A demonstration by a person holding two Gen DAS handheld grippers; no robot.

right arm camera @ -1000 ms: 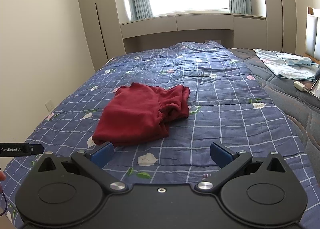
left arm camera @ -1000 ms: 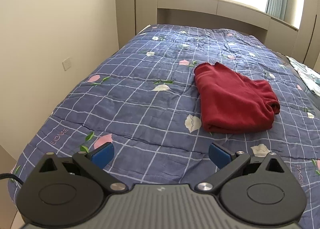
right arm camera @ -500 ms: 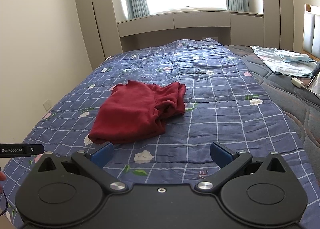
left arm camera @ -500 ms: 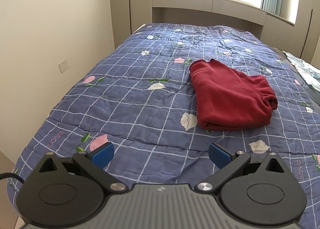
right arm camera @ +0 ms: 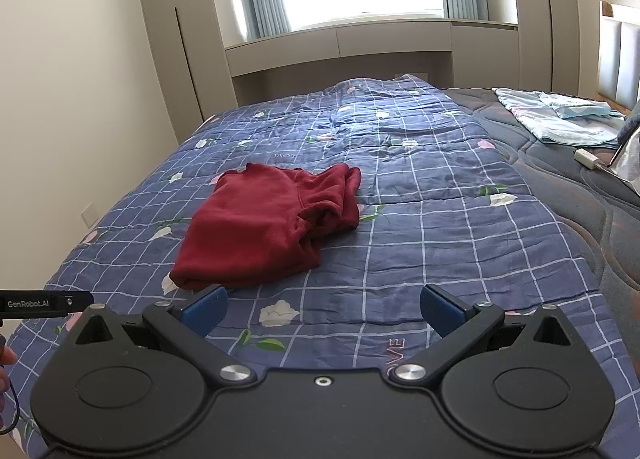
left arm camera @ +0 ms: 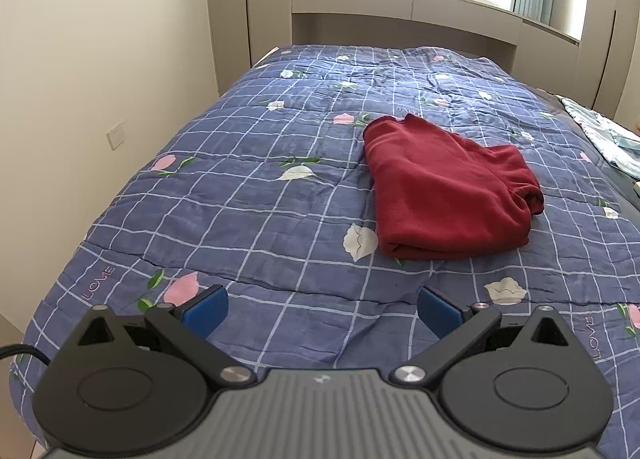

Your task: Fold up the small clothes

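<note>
Both grippers, left (left arm camera: 322,309) and right (right arm camera: 323,307), hang spread above a "LOVE"-printed quilt (left arm camera: 240,195) bearing a folded red garment (left arm camera: 444,199); a "GenRobot.AI" label (right arm camera: 28,303) shows.

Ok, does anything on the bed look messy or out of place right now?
Mostly tidy. The red garment is folded on the blue quilt, but its right end is bunched and rumpled, not flat. Both tongs, left and right, are open and clear of it.
</note>
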